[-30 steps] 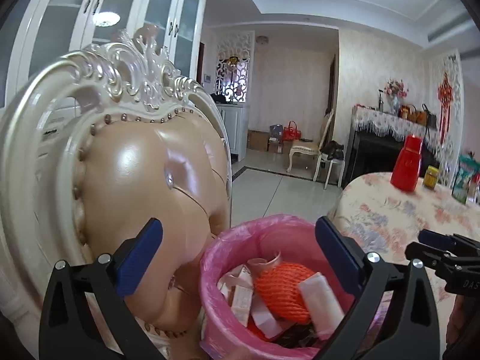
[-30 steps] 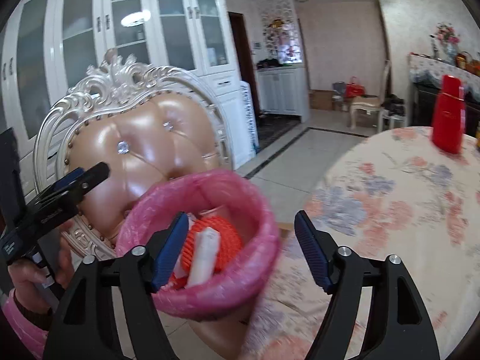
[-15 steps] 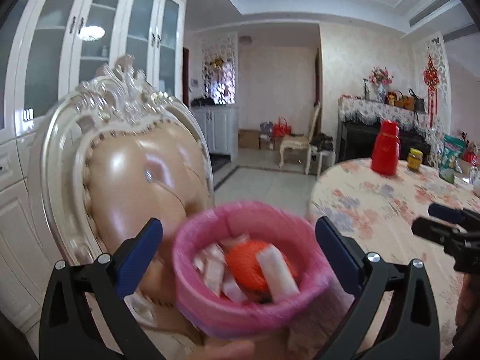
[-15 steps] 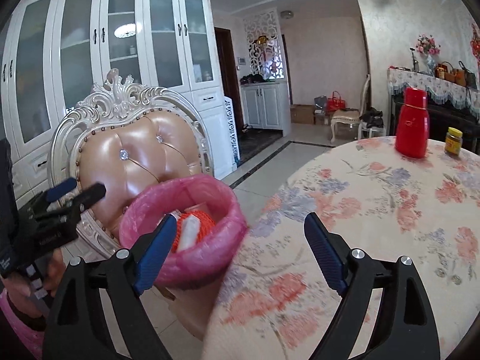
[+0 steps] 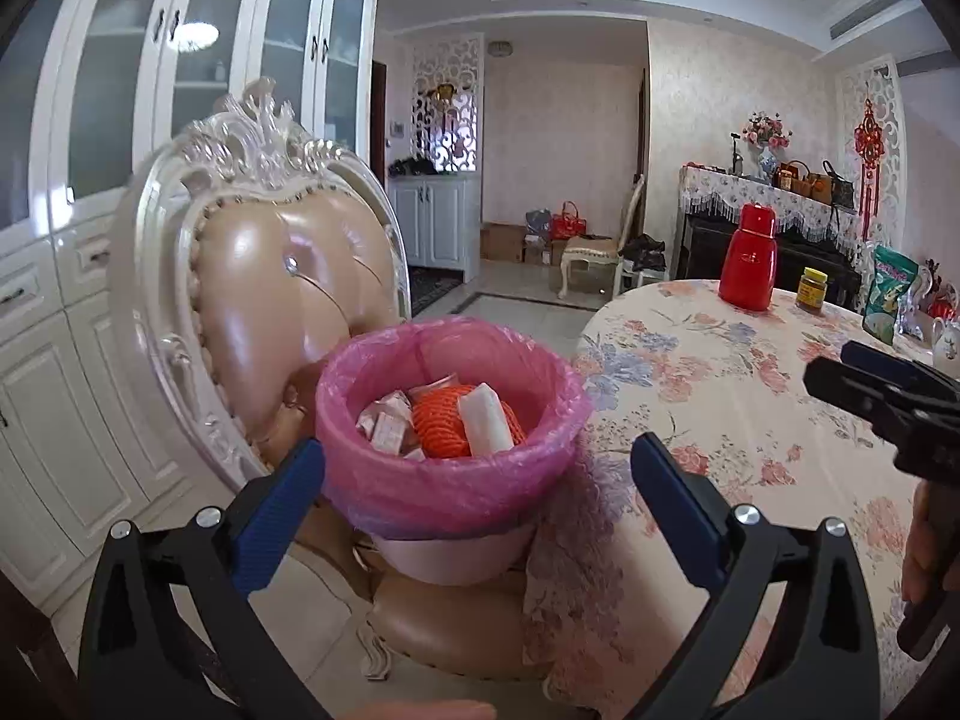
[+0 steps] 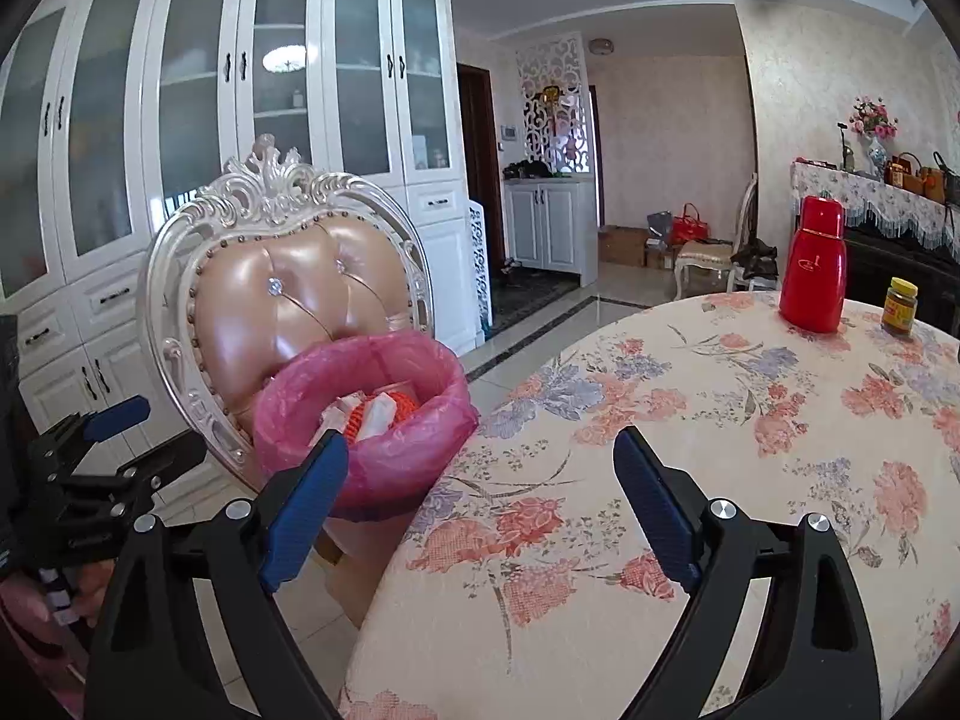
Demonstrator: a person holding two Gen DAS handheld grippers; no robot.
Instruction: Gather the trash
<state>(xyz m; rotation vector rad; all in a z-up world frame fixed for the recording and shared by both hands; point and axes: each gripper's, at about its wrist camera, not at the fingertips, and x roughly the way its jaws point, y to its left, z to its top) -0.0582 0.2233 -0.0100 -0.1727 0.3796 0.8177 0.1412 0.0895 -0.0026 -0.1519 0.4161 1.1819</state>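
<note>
**Bin on the chair seat, both jaws apart**

The trash bin (image 5: 456,552), lined with a pink bag (image 5: 450,480), stands on the seat of the ornate padded chair (image 5: 282,300), just left of the worktop (image 5: 750,396) and its floral cloth. Inside the bin lie an orange net ball (image 5: 438,426), a white wrapper (image 5: 486,423) and pale paper scraps (image 5: 384,426).

The left gripper (image 5: 477,492) is on the near side of the bin, jaws wide apart and holding nothing. The right gripper (image 6: 480,483) has just been opening its jaws; they now stand wide with nothing between them, over the near edge of the worktop.

Far across the worktop stand a red flask (image 6: 813,267) and a yellow-lidded jar (image 6: 900,306), well apart from the bin.
</note>
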